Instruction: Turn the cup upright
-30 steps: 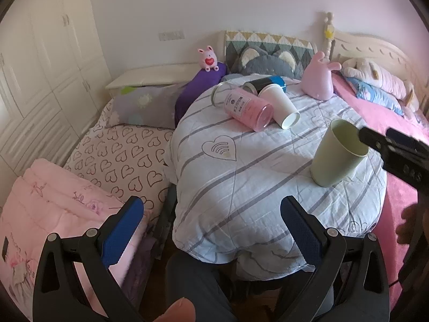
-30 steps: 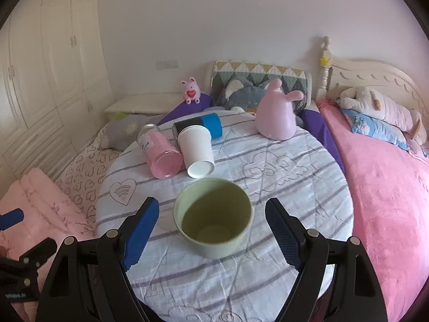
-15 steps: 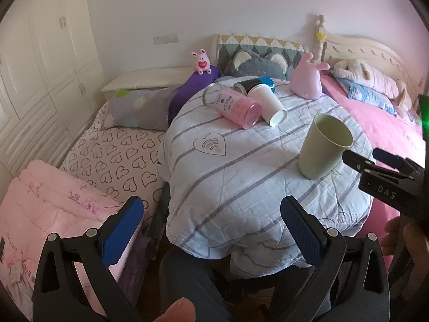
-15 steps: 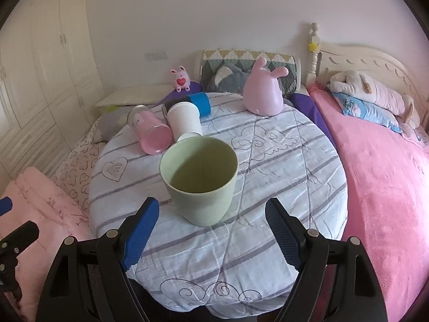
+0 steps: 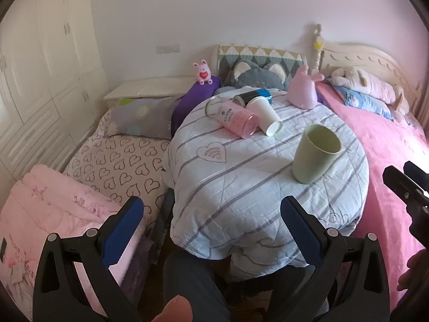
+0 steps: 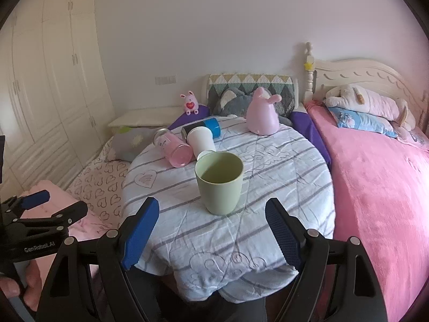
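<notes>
A pale green cup [image 6: 219, 182] stands upright, mouth up, on the round table covered with a striped cloth [image 6: 281, 187]; it also shows in the left wrist view [image 5: 315, 153]. My right gripper [image 6: 211, 232] is open and empty, a little in front of the cup and apart from it. My left gripper [image 5: 211, 230] is open and empty, held off the table's front left edge. The right gripper's body shows at the right edge of the left wrist view [image 5: 407, 185].
A pink jar [image 6: 174, 150], a white paper cup [image 6: 201, 141] and a blue-and-black cup [image 6: 206, 127] lie on their sides at the back of the table. A pink bunny toy [image 6: 261, 116] stands behind. Beds flank the table, pink blanket [image 6: 375, 187] on the right.
Both grippers have pulled back from the table. The green cup looks smaller and farther from the right gripper and stands upright as before.
</notes>
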`<state>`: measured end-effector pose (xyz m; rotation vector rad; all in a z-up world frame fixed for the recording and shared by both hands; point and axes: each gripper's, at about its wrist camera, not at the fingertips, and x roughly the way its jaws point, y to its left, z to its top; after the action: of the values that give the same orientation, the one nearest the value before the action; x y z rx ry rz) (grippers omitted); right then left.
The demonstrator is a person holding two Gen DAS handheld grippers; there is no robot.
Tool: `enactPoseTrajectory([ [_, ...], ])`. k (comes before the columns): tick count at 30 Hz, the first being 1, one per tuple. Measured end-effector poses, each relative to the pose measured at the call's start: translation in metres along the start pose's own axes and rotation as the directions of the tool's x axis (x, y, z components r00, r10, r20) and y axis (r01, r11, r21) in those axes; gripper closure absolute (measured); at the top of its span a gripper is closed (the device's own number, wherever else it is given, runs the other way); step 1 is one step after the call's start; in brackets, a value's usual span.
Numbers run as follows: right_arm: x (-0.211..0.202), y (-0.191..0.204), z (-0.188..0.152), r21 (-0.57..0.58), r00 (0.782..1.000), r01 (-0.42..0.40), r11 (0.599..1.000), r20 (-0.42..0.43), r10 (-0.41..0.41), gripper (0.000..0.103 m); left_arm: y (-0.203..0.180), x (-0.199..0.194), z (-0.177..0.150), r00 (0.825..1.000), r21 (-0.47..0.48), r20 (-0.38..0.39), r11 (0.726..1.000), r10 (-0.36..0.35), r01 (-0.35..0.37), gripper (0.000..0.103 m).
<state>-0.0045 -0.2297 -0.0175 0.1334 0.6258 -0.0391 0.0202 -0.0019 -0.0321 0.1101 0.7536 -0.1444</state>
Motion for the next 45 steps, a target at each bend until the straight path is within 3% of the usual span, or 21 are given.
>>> enactPoseTrajectory([
  [12,-0.028,-0.032,-0.001,0.077,0.997,0.046,0.996,0.054,-0.050,0.020,-0.017,-0.024,-0.007,1.000,0.028,0.022,1.000,-0.003,0.003,0.000],
  [45,-0.029,-0.031,-0.007,0.079,0.998,0.016,0.997,0.051,-0.020,0.020,-0.020,-0.033,-0.009,1.000,0.036,0.022,0.999,0.010,-0.011,0.000],
])
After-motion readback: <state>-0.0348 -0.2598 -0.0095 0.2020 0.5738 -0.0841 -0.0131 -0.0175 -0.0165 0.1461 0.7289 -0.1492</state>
